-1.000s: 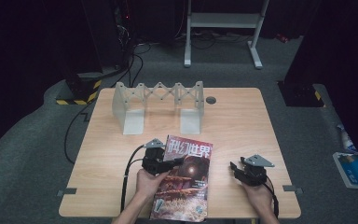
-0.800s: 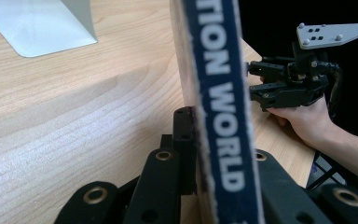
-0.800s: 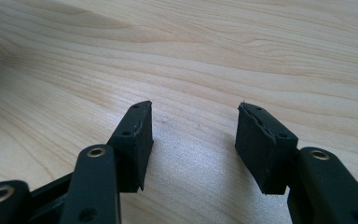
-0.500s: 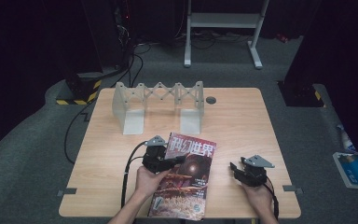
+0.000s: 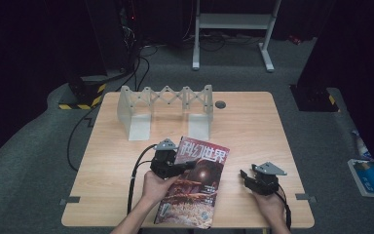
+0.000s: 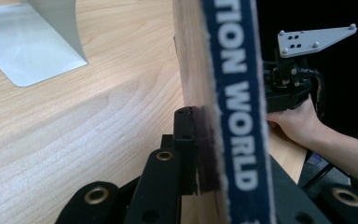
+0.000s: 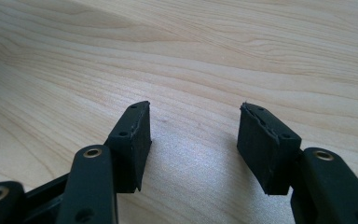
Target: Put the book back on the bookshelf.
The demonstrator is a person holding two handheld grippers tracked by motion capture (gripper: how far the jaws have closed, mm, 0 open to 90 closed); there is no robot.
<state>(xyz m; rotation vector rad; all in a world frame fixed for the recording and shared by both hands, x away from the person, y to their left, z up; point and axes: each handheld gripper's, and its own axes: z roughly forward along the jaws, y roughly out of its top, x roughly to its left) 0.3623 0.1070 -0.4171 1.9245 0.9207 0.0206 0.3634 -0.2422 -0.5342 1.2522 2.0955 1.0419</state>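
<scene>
**Left jaws clamped on magazine edge; right jaws apart over bare wood**

My left gripper (image 5: pixel 187 165) is closed on the magazine (image 5: pixel 195 183), pinching it at its left edge near the top. In the left gripper view the magazine (image 6: pixel 233 107) stands edge-on between my jaws, one black pad (image 6: pixel 185 140) pressed flat against it, its blue spine lettering running up from my fingertips. The magazine's far corner lifts off the table (image 5: pixel 253 122); its near end lies toward my forearm.

My right gripper (image 5: pixel 247 176) sits well to the right of the magazine, not touching it. Its jaws stand wide apart in the right gripper view, both pads (image 7: pixel 135 135) just over the wood grain, nothing between them.

Beyond my left fingertips stands the grey folding rack (image 5: pixel 165 109), apart from the magazine's top edge.
</scene>
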